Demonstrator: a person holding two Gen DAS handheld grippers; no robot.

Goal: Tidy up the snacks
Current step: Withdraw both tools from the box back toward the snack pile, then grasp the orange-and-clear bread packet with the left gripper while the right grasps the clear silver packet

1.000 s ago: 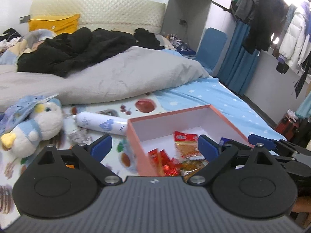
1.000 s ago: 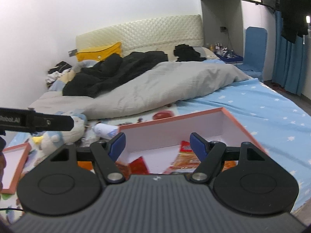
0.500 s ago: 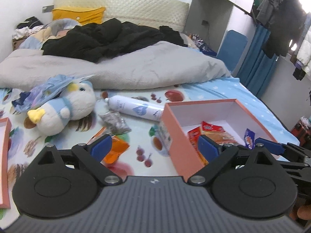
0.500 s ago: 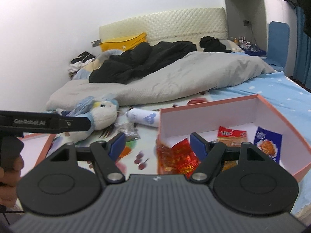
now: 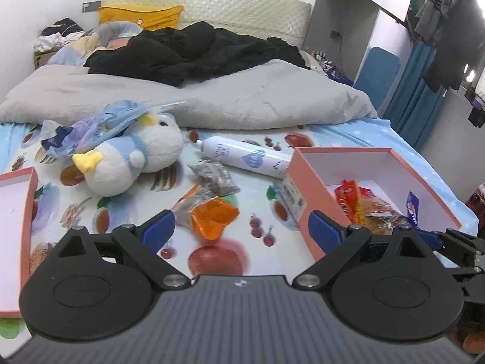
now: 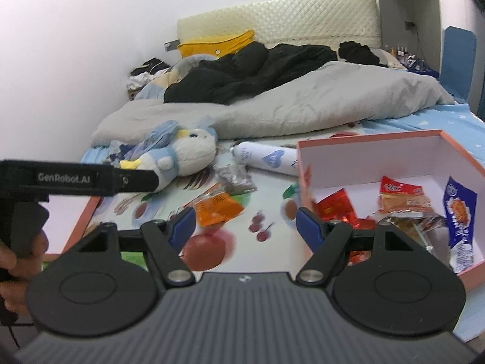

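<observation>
Left gripper point(image 5: 241, 230) spread wide, empty. Right gripper point(image 6: 245, 223) likewise spread, empty. Orange packet point(image 5: 213, 217) (crumpled, glossy) lies on the fruit-print sheet point(image 5: 263, 188) at 12 o'clock from the left fingers, just beside a grey packet point(image 5: 212, 176). Pink box point(image 6: 460, 154) at 2 o'clock holds red, orange and blue packets.
</observation>
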